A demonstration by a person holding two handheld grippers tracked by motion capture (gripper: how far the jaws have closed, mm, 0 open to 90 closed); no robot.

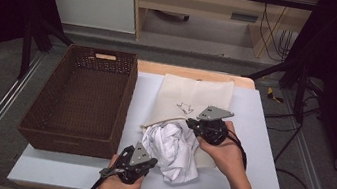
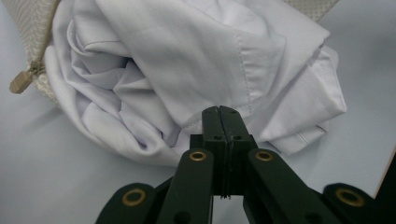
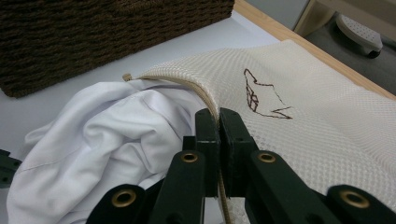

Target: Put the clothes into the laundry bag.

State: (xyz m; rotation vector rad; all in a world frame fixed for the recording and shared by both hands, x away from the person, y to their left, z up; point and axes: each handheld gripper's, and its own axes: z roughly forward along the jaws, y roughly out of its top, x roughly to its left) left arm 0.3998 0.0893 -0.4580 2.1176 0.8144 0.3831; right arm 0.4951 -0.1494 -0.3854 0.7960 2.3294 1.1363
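— How are your two tools set?

— My left gripper (image 2: 219,109) has its jaws pressed flat together, with a fold of the white shirt (image 2: 187,70) pinched at the tips. The cloth bunches right up against them. My right gripper (image 3: 219,114) is also pressed together, and it pinches the rim of the mesh bag (image 3: 303,116) at its opening, where a cord-like edge runs down between the jaws.

— Where does the shirt lie against them?

— From the high view, the shirt (image 1: 173,148) is a crumpled heap on the pale mat (image 1: 253,188), between my two hands. My left gripper (image 1: 139,158) sits at the heap's near left edge and my right gripper (image 1: 202,127) at its far right, where the bag's mouth is. Part of the shirt lies inside that mouth, with the rest spilling out toward me.

— And the bag?

— The bag (image 1: 201,97) lies flat on the mat, just right of the brown woven basket (image 1: 82,99). Its long axis runs away from me, the closed end far and the open mouth near. A dark line drawing (image 3: 259,95) marks its upper face. A zip pull (image 2: 21,81) hangs at the mouth's edge, beside the shirt.

— Does the shirt point anywhere?

— It's too bunched to tell.
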